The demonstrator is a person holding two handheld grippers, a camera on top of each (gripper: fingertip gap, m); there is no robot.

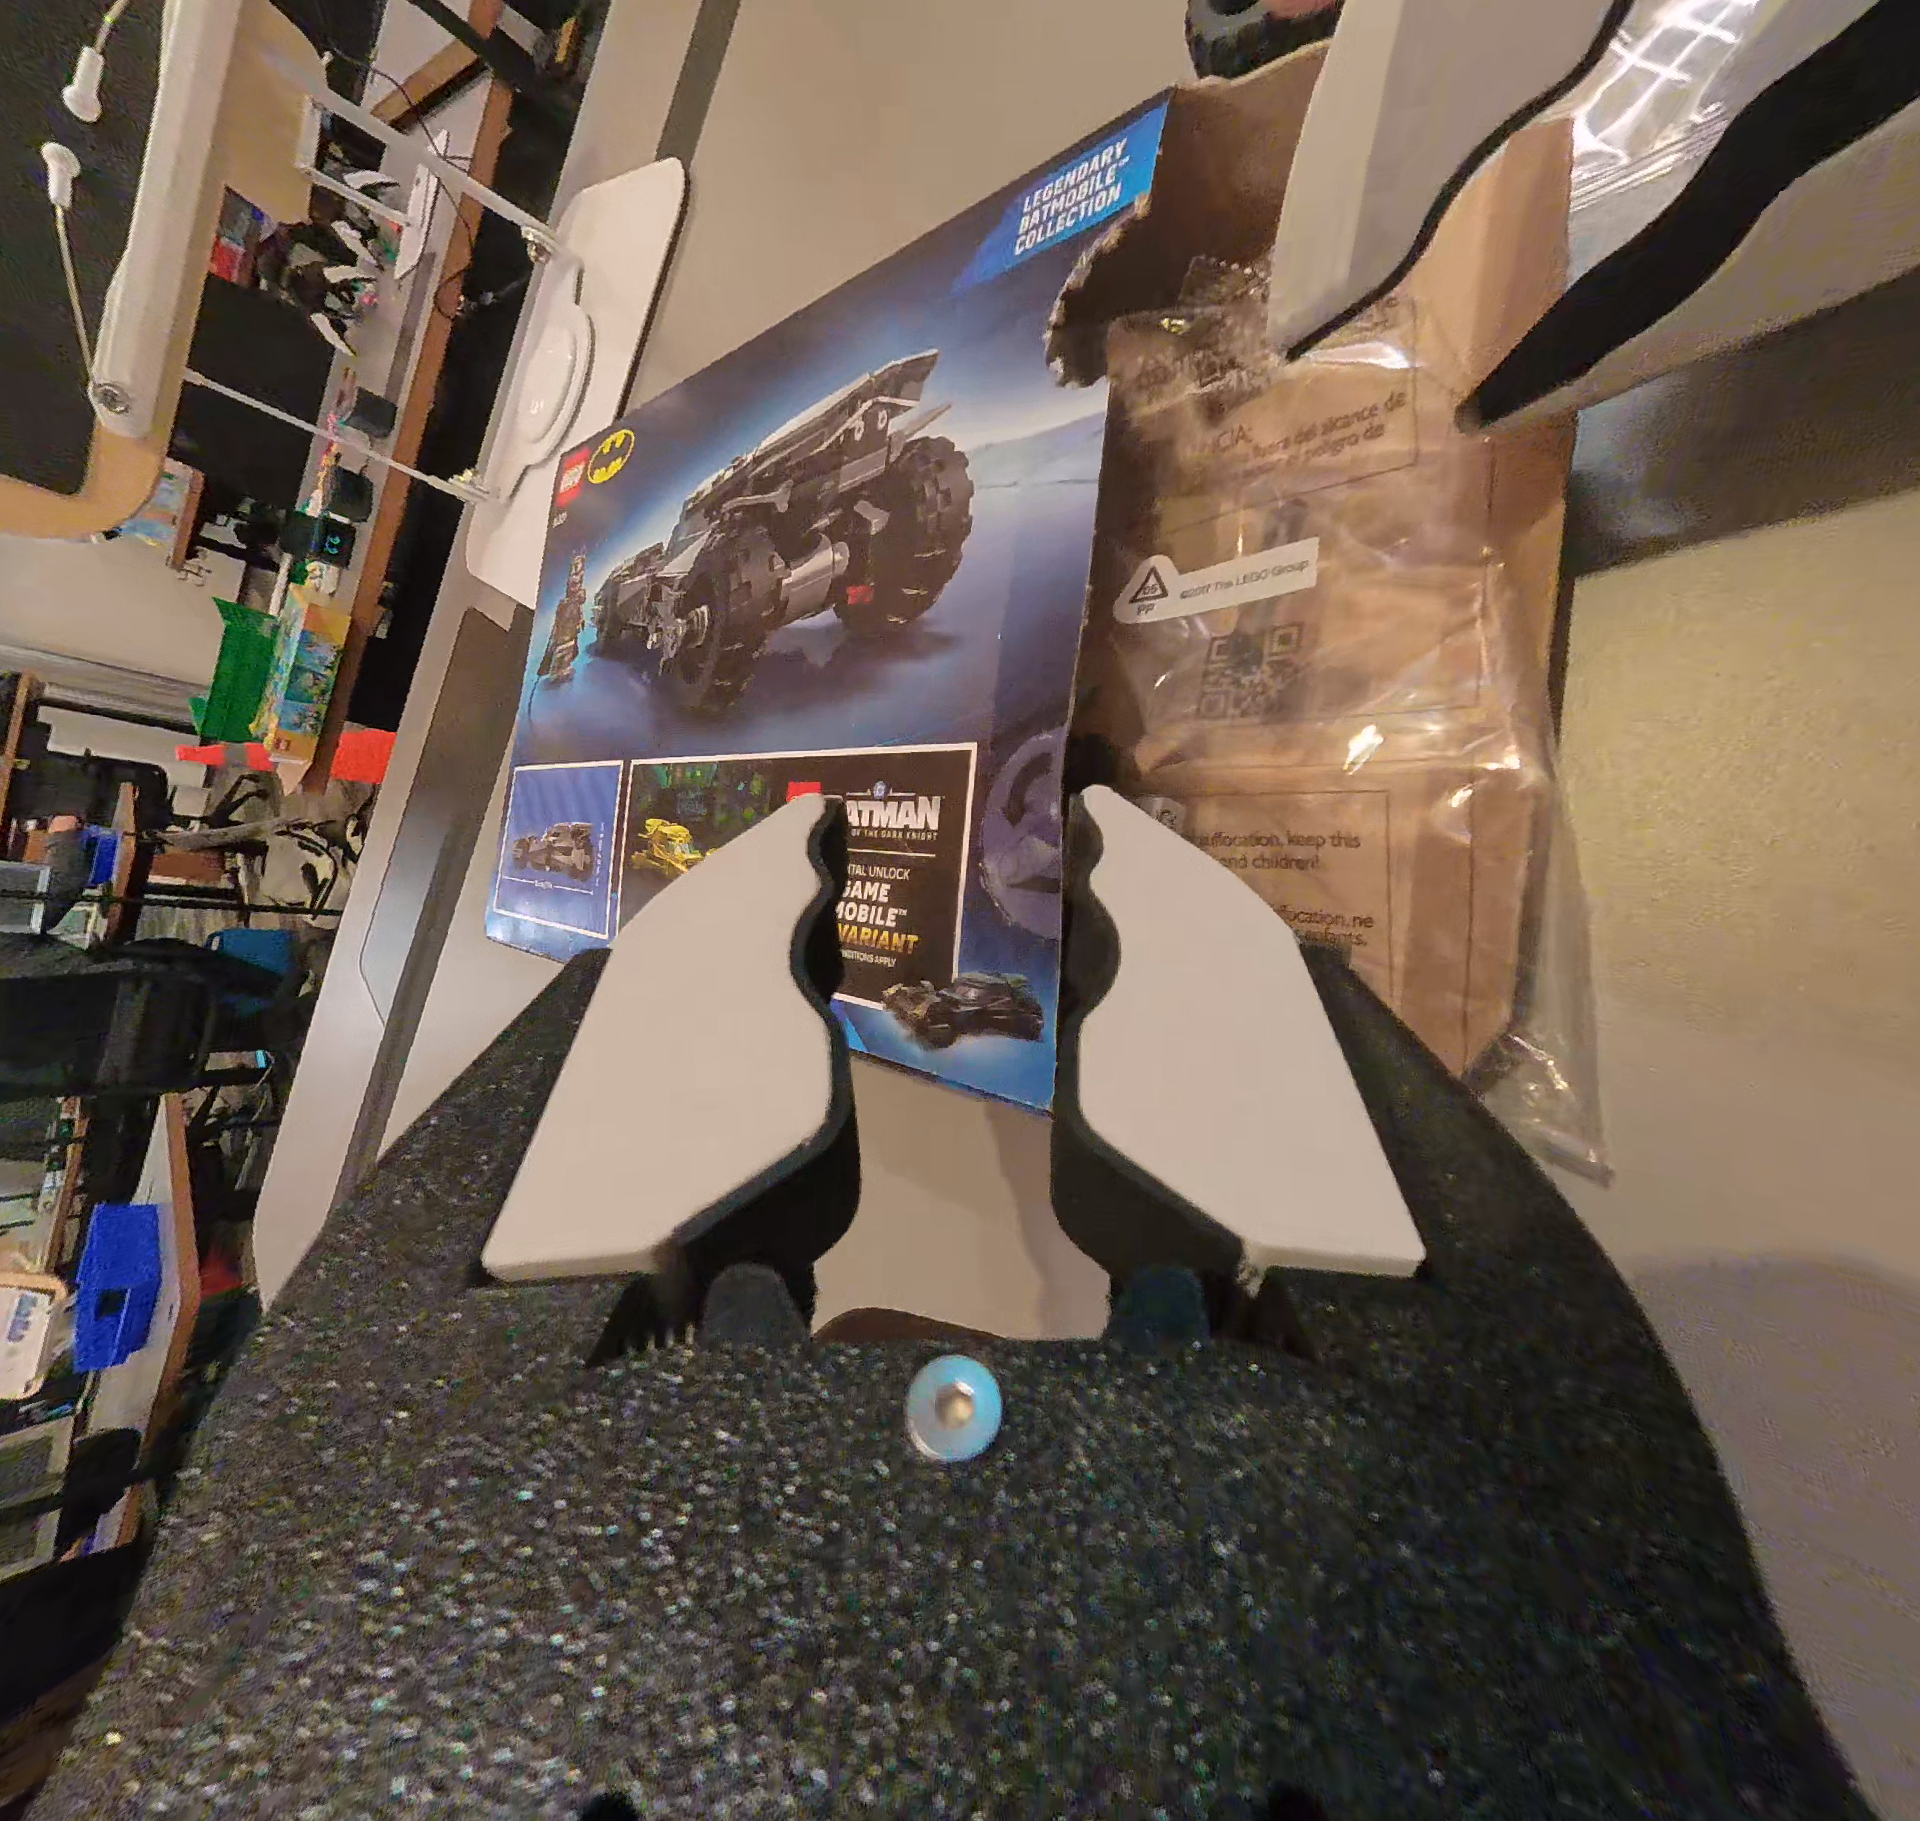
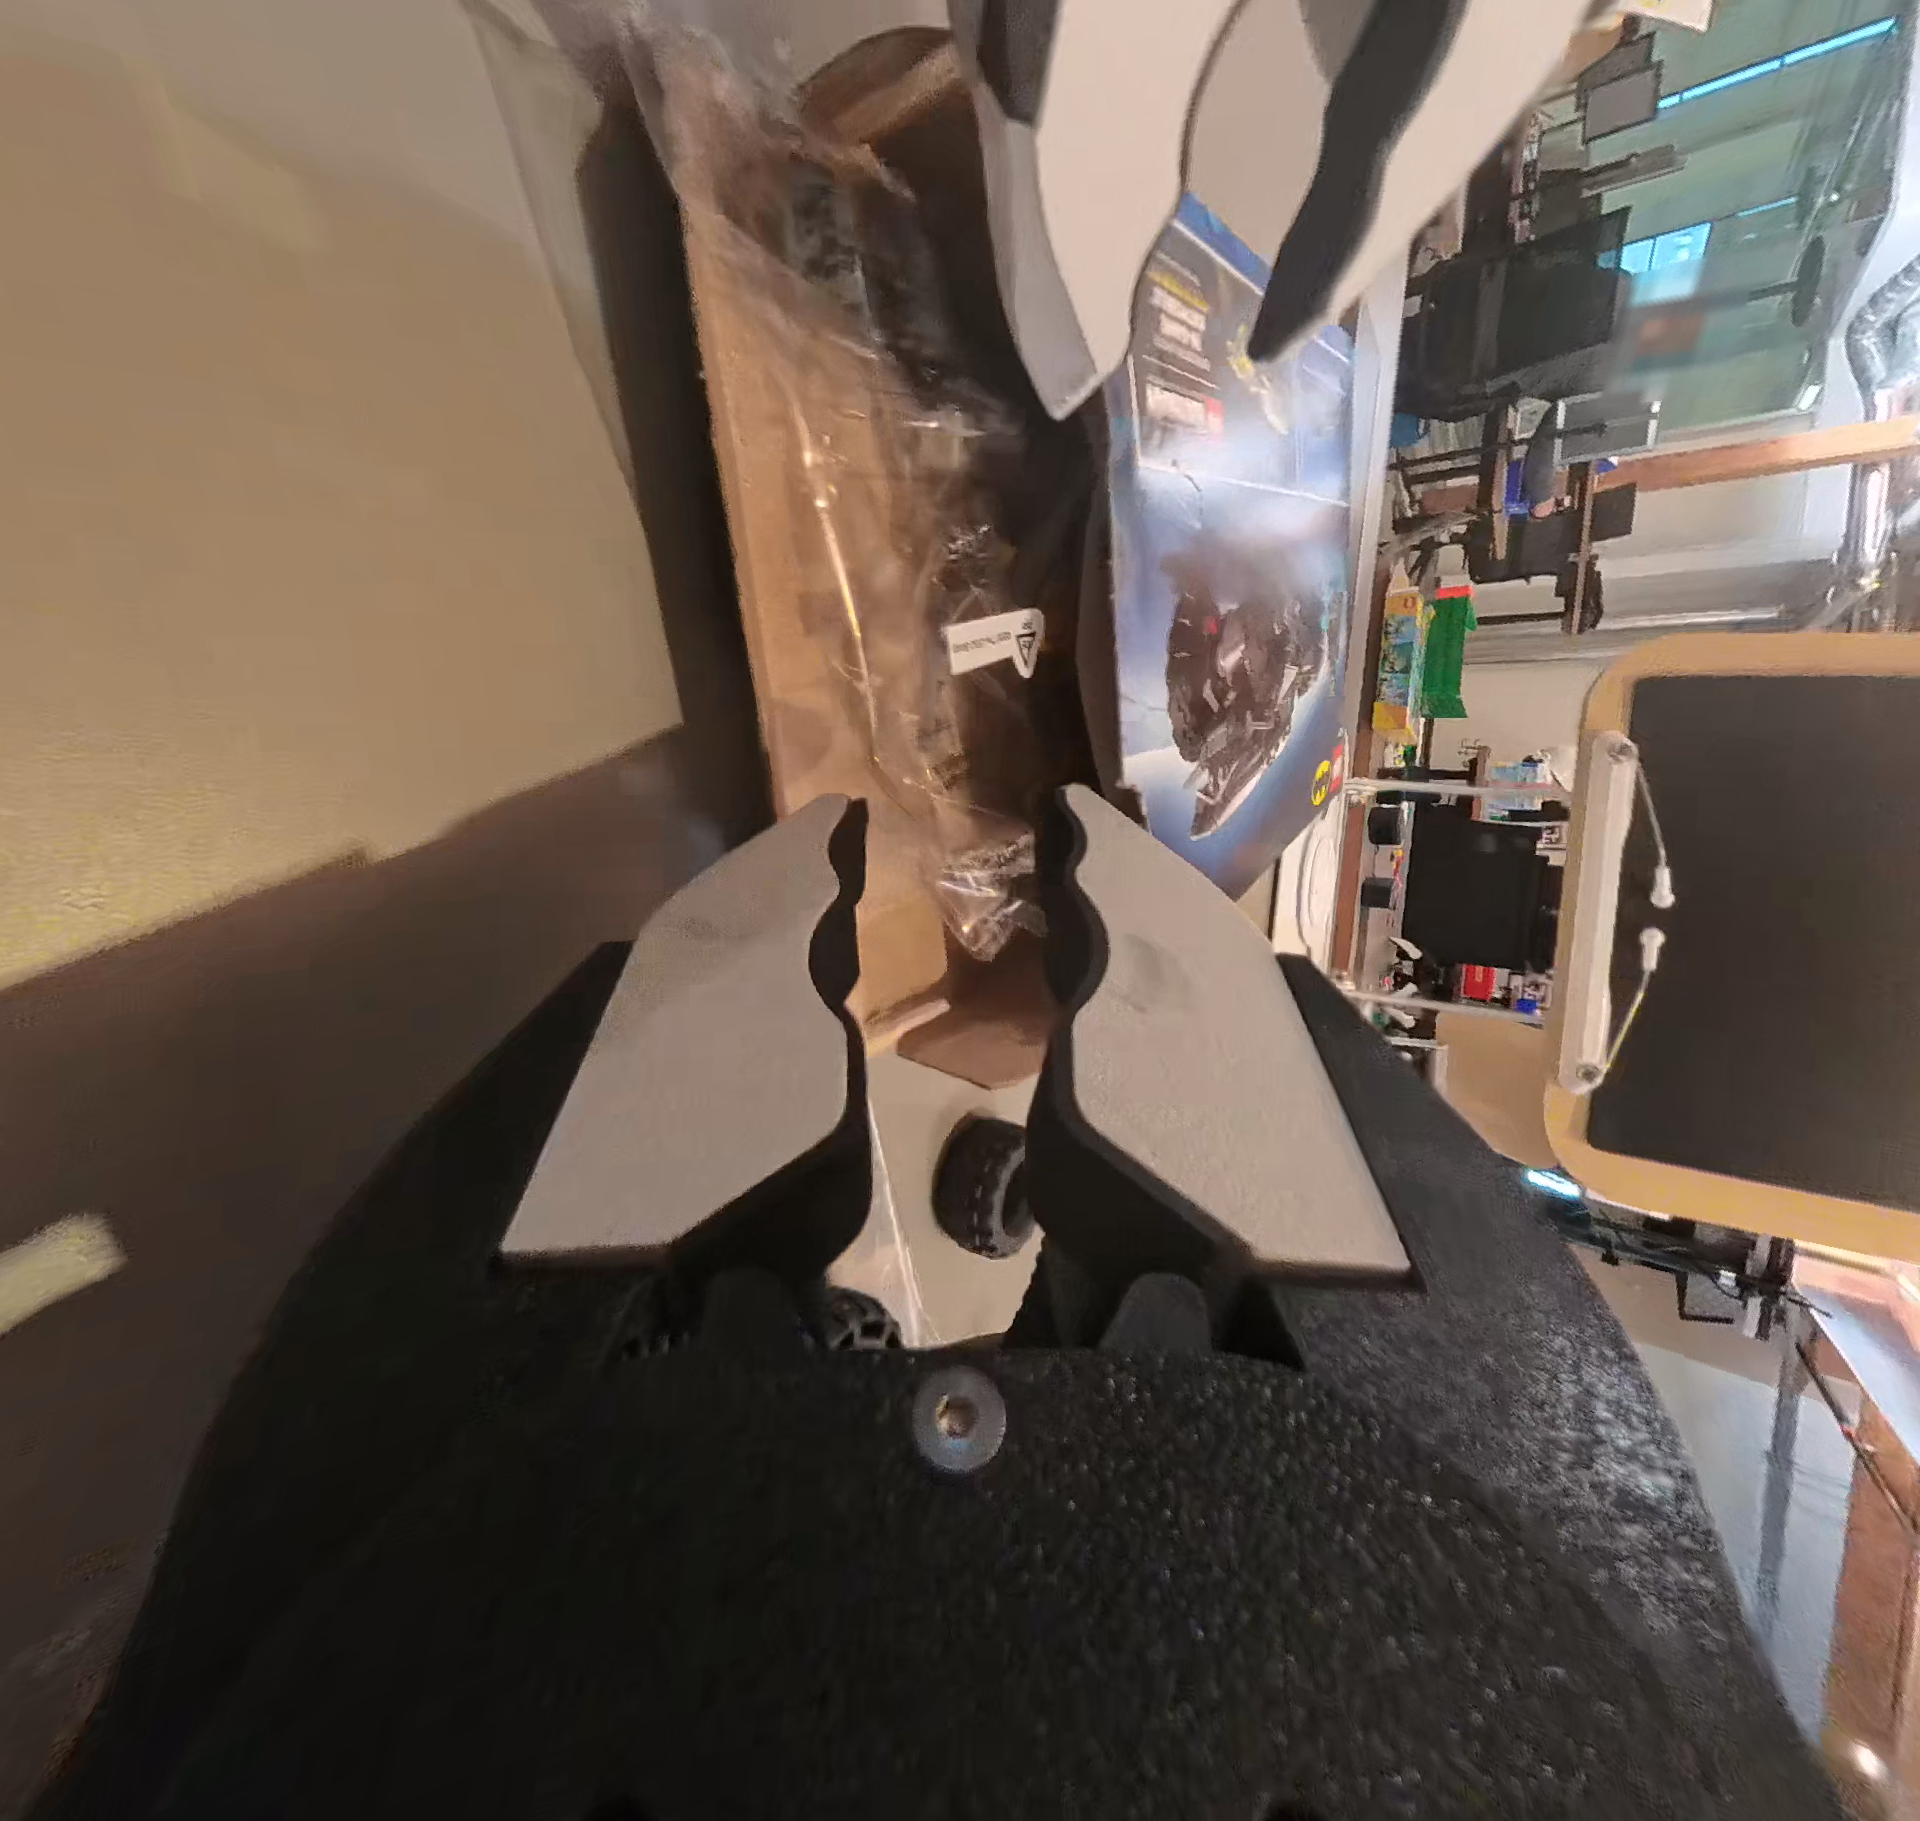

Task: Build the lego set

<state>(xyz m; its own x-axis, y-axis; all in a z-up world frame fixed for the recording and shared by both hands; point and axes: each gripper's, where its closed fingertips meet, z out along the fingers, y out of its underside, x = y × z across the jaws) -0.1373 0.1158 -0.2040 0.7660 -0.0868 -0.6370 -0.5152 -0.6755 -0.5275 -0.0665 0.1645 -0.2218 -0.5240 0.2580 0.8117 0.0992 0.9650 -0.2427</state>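
Pale tabletop (image 1: 914, 26) in a cluttered workshop; shelves, stands and a dark framed board (image 2: 1766, 898) in the background.

A blue toy box (image 1: 831, 545) with a picture of a black vehicle stands on its edge on the tabletop, one end torn open to show the brown cardboard inside. A clear plastic bag (image 1: 1340, 628) of small dark parts lies against that open cardboard side.

Left gripper (image 1: 951, 815): jaws parted moderately, nothing between the pads. Its fingertips are close in front of the printed face of the box, near the edge where the box meets the bag; contact cannot be judged.

Right gripper (image 2: 956, 805): jaws parted somewhat less, not closed on anything. The lower corner of the bag hangs between its fingertips, apparently beyond them. In the left wrist view its fingertips are at the upper part of the bag.

Black toy tyres (image 2: 982, 1200) lie on the tabletop just beside the box.
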